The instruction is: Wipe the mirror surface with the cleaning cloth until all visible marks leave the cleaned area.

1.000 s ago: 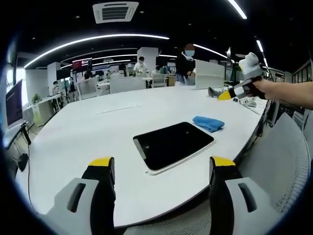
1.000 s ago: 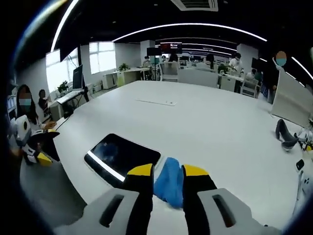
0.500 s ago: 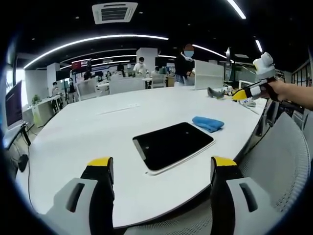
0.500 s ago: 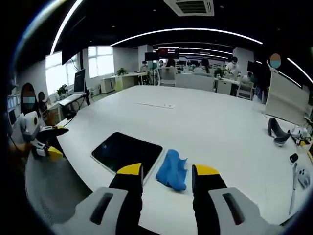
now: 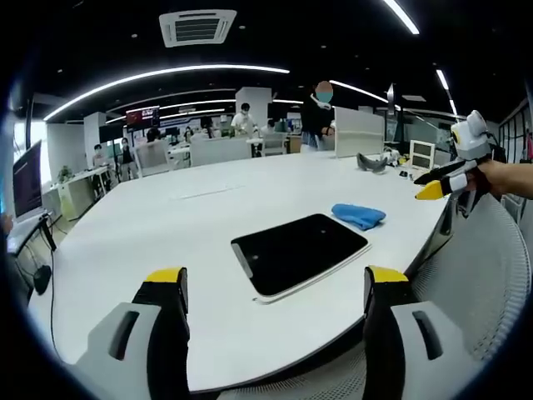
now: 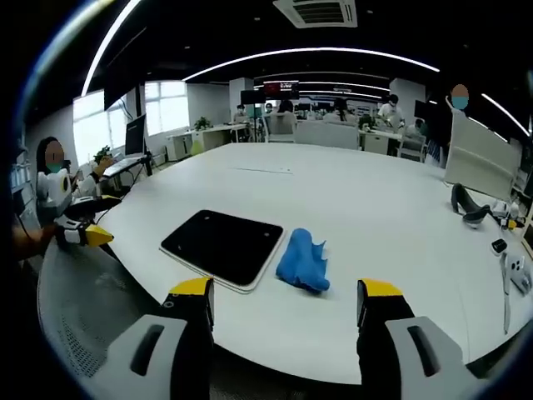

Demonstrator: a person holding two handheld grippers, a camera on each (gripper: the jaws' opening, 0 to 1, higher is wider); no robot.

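Your left gripper (image 5: 271, 287): jaws spread wide, nothing between them, held over the near edge of the white table (image 5: 125, 225). Your right gripper (image 6: 287, 300): same, jaws wide apart and empty, above the table's near edge.

Mirror (image 5: 298, 252) lies flat on the table, dark face up with a pale rim, just ahead of your left jaws. Blue cleaning cloth (image 6: 304, 261) sits crumpled on the table right beside the mirror, nearly touching its edge; no gripper touches it.

No containers in play.

Each gripper is held off the table edge and pointed in across the tabletop.
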